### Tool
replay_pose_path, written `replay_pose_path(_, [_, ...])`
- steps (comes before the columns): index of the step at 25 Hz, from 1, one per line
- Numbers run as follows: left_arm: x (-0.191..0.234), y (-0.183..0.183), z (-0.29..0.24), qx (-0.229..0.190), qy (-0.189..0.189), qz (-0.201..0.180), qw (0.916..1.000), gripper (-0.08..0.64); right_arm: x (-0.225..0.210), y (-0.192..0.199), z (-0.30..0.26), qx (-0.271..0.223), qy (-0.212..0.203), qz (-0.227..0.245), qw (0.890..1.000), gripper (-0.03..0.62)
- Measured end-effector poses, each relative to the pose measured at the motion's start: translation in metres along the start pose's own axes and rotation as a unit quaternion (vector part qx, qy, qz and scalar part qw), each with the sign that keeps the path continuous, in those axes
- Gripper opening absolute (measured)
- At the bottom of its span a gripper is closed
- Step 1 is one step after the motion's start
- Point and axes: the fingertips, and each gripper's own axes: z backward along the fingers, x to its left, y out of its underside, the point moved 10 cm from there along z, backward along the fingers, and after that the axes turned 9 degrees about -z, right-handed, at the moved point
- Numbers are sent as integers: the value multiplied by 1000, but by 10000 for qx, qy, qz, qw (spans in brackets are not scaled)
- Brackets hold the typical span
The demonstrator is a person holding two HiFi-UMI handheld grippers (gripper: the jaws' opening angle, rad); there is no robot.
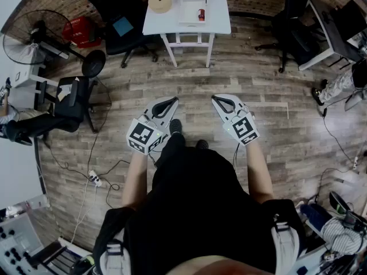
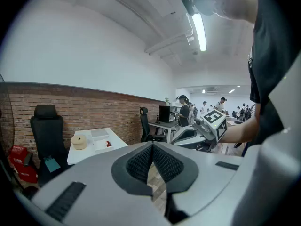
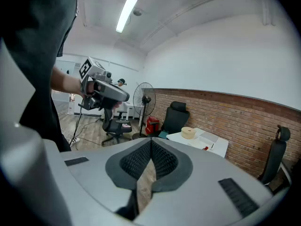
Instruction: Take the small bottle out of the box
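Red item in the white box is too small to confirm as a bottle, and the counter's far end is cut off by the head view's top edge.

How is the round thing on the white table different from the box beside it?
The roll is beige and round, with a hole in its middle. The box is white with straight sides and corners. The roll holds nothing I can see, but the box has a small red bottle in it. Both sit on the white table.
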Motion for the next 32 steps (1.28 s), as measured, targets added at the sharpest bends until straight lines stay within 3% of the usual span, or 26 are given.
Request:
replay_pose_path(7, [-16, -4, 4, 132, -162, -289, 9994, 21, 3, 4, 8, 7, -99, 39, 9999, -3])
replay_pose_path(13, [-21, -2, 5, 183, -200, -223, 9994, 21, 6, 10, 8, -44, -268, -179, 9995, -3])
replay_pose_path(18, [-14, 9, 2, 196, -121, -101, 9997, 21, 3, 14, -3, 165, -209, -76, 9996, -3])
replay_pose_path(25, [42, 28, -23, 272, 70, -42, 9996, 21, -16, -2, -34, 270, 36, -78, 9996, -3])
replay_pose_path(32, [93, 28, -71, 265, 662, -262, 9971, 21, -49, -14, -60, 375, 519, -225, 9977, -2])
